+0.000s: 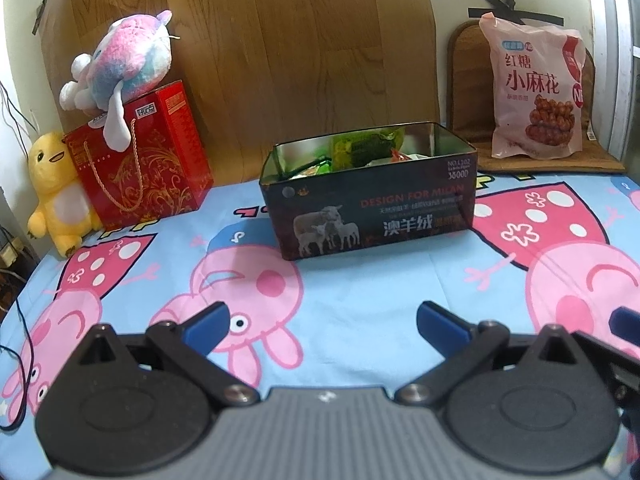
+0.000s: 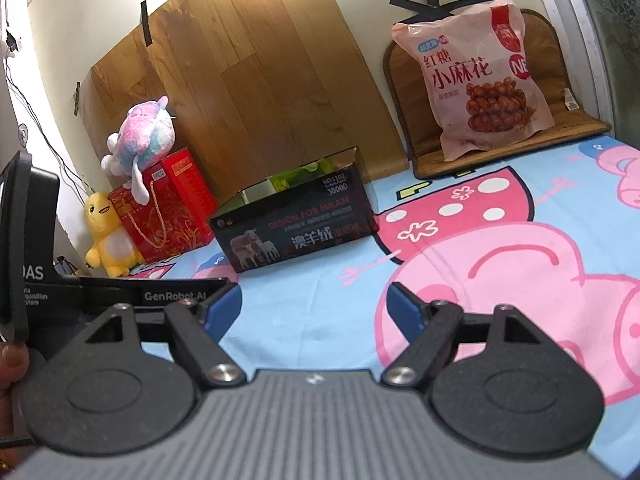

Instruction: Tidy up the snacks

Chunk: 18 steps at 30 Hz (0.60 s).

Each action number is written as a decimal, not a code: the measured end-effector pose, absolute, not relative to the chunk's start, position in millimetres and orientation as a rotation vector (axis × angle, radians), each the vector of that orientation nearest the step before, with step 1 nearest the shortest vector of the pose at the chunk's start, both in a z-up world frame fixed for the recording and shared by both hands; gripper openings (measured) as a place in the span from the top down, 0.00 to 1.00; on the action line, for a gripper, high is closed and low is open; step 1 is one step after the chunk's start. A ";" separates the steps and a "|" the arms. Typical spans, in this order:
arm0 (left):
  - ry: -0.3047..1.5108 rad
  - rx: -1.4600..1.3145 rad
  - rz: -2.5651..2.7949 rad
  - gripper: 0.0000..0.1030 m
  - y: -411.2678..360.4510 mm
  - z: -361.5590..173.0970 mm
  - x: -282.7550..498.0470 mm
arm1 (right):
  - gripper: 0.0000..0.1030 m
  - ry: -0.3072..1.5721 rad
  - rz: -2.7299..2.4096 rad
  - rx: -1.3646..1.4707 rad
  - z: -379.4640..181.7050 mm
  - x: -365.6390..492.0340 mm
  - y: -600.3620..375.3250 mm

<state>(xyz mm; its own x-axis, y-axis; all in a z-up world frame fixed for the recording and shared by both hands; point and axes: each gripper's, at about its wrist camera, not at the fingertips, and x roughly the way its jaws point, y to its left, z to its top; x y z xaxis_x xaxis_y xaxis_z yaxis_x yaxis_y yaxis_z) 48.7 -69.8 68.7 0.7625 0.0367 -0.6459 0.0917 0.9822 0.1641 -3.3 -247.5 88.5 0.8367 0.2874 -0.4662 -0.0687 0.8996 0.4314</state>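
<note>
Left gripper (image 1: 322, 322) is hovering over the cartoon sheet (image 1: 360, 292), jaws spread wide and holding nothing; right gripper (image 2: 314, 306) is doing the same, also gaping and empty. Dark tin box (image 1: 372, 208) is sitting mid-sheet beyond both, snack packets (image 1: 360, 148) showing inside. Red gift box (image 1: 144, 160) and plush toys are sitting far left, pink snack bag (image 1: 536, 92) is leaning on a brown mat (image 1: 560, 160) far right

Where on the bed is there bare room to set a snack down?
Bare sheet lies between both open grippers and the tin, and between the tin and the snack bag. Crowded at far left: gift box touching the plush toys.
</note>
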 end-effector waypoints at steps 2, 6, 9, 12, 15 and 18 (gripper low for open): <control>0.703 0.184 -0.037 0.00 -69.0 68.9 49.3 | 0.21 0.555 0.195 0.415 88.2 -2.4 -246.7; 0.704 0.165 -0.047 0.00 -66.0 69.1 50.5 | 0.21 0.555 0.200 0.406 88.7 -0.7 -245.2; 0.706 0.165 -0.044 0.00 -64.8 67.6 51.0 | 0.21 0.557 0.201 0.405 88.6 -0.3 -244.6; 0.717 0.164 -0.041 0.00 -63.8 65.5 52.0 | 0.21 0.559 0.201 0.403 88.5 0.5 -244.4; 0.724 0.159 -0.038 0.00 -62.1 64.1 53.2 | 0.21 0.562 0.203 0.397 88.6 1.1 -243.1; 0.729 0.162 -0.027 0.00 -60.4 62.6 54.6 | 0.21 0.566 0.211 0.389 87.7 2.5 -241.7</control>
